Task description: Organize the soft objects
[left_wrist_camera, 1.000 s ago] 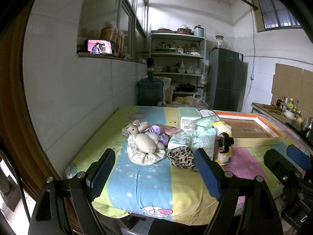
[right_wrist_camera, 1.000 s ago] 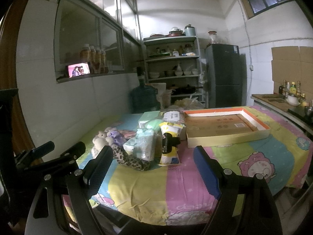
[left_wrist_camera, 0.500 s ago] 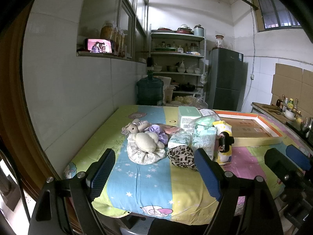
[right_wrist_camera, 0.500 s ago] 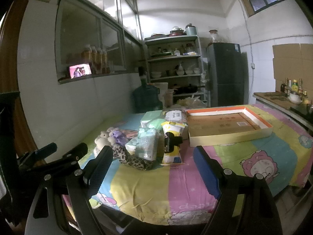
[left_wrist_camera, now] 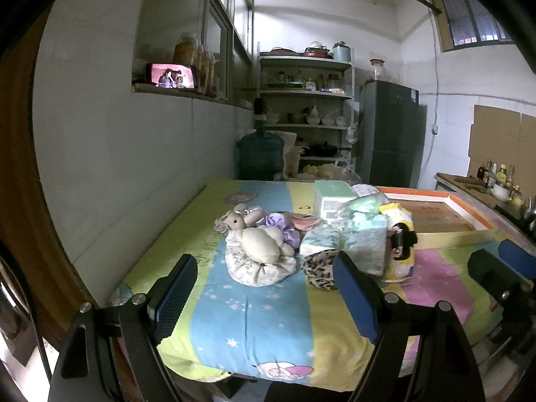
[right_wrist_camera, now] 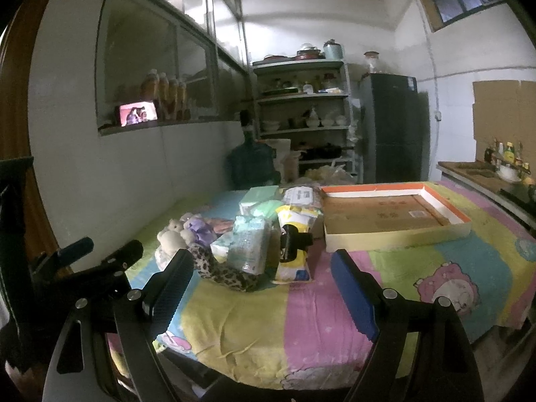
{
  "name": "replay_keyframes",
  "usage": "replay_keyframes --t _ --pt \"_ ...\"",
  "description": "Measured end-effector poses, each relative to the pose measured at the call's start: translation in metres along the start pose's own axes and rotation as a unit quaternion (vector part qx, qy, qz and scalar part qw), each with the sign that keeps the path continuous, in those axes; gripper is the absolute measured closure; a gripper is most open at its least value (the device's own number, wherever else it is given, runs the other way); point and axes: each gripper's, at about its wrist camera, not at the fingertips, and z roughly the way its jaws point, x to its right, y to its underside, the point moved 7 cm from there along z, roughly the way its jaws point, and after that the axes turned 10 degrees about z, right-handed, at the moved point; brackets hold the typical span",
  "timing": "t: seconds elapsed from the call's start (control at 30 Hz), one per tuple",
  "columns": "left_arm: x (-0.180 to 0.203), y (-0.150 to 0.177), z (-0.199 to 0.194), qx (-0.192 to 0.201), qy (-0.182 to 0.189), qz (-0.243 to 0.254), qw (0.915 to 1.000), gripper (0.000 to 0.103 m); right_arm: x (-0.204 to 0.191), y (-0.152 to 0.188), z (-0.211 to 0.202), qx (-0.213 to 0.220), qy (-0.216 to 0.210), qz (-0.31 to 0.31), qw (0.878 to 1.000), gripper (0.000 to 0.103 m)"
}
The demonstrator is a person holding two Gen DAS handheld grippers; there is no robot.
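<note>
A heap of soft things lies mid-table: a cream plush toy (left_wrist_camera: 263, 241) on a floral cloth bundle (left_wrist_camera: 259, 268), a purple plush (left_wrist_camera: 284, 226), a leopard-print piece (left_wrist_camera: 320, 266), tissue packs (left_wrist_camera: 363, 238) and a yellow packet with a black figure (left_wrist_camera: 400, 244). The same heap shows in the right wrist view, with the leopard piece (right_wrist_camera: 222, 271) and tissue pack (right_wrist_camera: 248, 244). My left gripper (left_wrist_camera: 264, 296) hangs open short of the table's near edge, nothing between its fingers. My right gripper (right_wrist_camera: 259, 289) is open too, empty, over the near edge.
An orange-rimmed shallow cardboard box (right_wrist_camera: 395, 231) lies at the back right of the table. A mint carton (left_wrist_camera: 333, 197) stands behind the heap. The striped cartoon tablecloth (right_wrist_camera: 254, 315) covers the table. A wall runs along the left; a water jug (left_wrist_camera: 259, 157), shelves and a fridge stand behind.
</note>
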Motion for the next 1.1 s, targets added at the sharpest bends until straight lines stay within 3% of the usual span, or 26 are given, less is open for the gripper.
replay_keyframes --t 0.2,0.47,0.6,0.73,0.87,1.0,1.1 --pt "-0.02 0.009 0.024 -0.016 0.016 -0.024 0.9995 0.02 0.008 0.0 0.028 -0.019 -0.006 -0.012 1.0 0.018" --pt "-0.038 0.017 0.049 -0.023 0.038 -0.049 0.9978 0.02 -0.005 0.006 0.079 -0.056 -0.047 -0.029 0.997 0.018" --pt "-0.019 0.012 0.05 -0.008 0.089 -0.034 0.9954 0.02 0.021 0.001 0.101 -0.049 0.003 -0.014 0.999 0.018" --pt "0.018 0.007 0.059 0.004 0.136 0.01 0.9906 0.02 0.048 0.004 0.121 -0.075 0.006 0.019 0.997 0.018" --pt "0.04 0.009 0.076 -0.008 0.16 0.016 0.9869 0.02 0.062 0.009 0.134 -0.097 -0.002 0.028 0.995 0.019" --pt "0.053 0.014 0.092 -0.032 0.187 0.006 0.9818 0.038 0.063 0.015 0.144 -0.112 -0.013 0.029 0.993 0.023" --pt "0.06 0.021 0.107 -0.059 0.197 0.012 0.9786 0.063 0.063 0.019 0.155 -0.129 -0.017 0.028 0.991 0.046"
